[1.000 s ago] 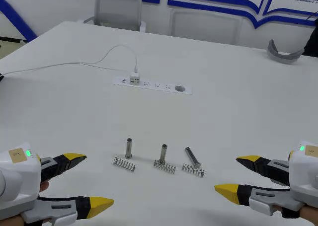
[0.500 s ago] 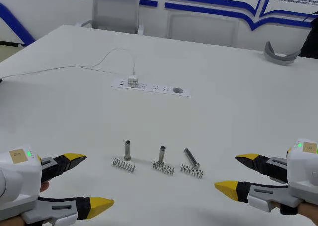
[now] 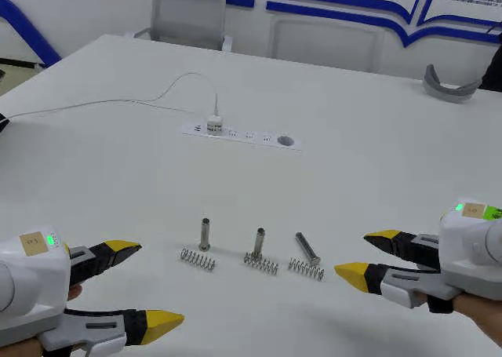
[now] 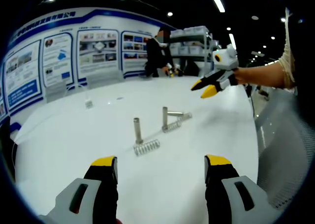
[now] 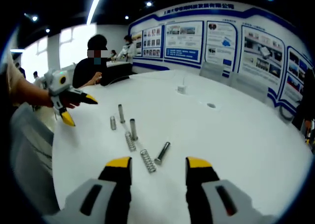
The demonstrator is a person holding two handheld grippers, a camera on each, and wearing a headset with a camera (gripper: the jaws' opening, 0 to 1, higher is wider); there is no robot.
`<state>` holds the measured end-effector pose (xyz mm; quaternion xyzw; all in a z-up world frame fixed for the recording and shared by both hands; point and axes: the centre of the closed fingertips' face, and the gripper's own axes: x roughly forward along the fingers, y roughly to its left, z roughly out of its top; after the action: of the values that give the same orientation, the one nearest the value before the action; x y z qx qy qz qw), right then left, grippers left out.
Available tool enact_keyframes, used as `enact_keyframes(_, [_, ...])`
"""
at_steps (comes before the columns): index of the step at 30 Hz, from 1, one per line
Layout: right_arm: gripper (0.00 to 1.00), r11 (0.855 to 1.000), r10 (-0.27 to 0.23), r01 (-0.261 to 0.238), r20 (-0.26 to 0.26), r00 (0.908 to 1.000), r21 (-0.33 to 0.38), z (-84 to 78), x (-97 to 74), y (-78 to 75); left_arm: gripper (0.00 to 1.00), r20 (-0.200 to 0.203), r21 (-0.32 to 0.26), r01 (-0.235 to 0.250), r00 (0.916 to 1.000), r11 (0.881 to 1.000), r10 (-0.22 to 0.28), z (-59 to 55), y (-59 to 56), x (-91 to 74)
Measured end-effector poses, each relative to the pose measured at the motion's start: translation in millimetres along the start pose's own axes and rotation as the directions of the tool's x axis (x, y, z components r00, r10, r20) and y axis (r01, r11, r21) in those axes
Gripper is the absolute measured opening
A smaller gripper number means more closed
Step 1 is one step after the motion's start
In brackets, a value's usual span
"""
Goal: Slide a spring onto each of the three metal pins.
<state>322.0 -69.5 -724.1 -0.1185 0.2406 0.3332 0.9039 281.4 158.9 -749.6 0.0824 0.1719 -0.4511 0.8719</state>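
As the left gripper [image 3: 161, 283] and right gripper [image 3: 351, 253] are held open, nothing is grasped.
Between them, pins [image 3: 258, 239] and springs [image 3: 260, 264] are seen.

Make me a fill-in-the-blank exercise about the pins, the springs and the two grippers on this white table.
1. The left spring, middle spring and right spring all lie on the ____, none on a pin.
2. The left pin and middle pin stand upright; the right pin lies on its ____.
3. The left gripper and right gripper both have their jaws ____, holding nothing.
Missing words: table; side; open.
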Motion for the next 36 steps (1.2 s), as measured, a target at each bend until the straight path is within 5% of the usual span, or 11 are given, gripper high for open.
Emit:
enact_keyframes(13, [0.37, 0.999, -0.038, 0.039, -0.047, 0.9982, 0.019, 11.1, 31.4, -9.5, 0.73, -0.004, 0.004, 0.001, 1.0, 1.0, -0.001, -0.2, -1.6, -0.9])
enact_keyframes(36, [0.27, 0.997, -0.064, 0.072, -0.181, 0.9815, 0.04, -0.3, 76.7, -12.5, 0.72, -0.005, -0.001, 0.005, 1.0, 1.0, -0.005, -1.6, -3.4, -1.8])
